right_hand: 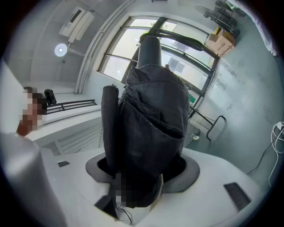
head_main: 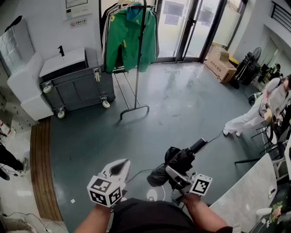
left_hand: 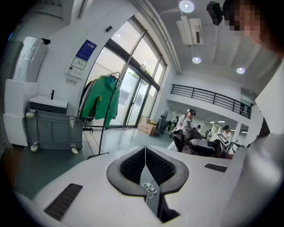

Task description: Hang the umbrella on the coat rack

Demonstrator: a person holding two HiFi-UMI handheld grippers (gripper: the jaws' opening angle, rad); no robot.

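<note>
Right gripper pinches the folded umbrella between its fingers; left gripper fingers pressed together, empty; coat rack well beyond both fingertips; pickup judged complete, approach and hanging outstanding.

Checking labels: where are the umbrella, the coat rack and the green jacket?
umbrella (head_main: 181,159), head view, folded black canopy.
coat rack (head_main: 137,86), head view, upright pole.
green jacket (head_main: 129,41), head view, its front.

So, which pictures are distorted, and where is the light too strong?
Head view: sharp, daylight through the glass doors puts a pale sheen on the floor. Left gripper view: strong fisheye bending, dark corners, ceiling lamps blown out. Right gripper view: same bending, the dark umbrella fills the middle with little detail.
</note>
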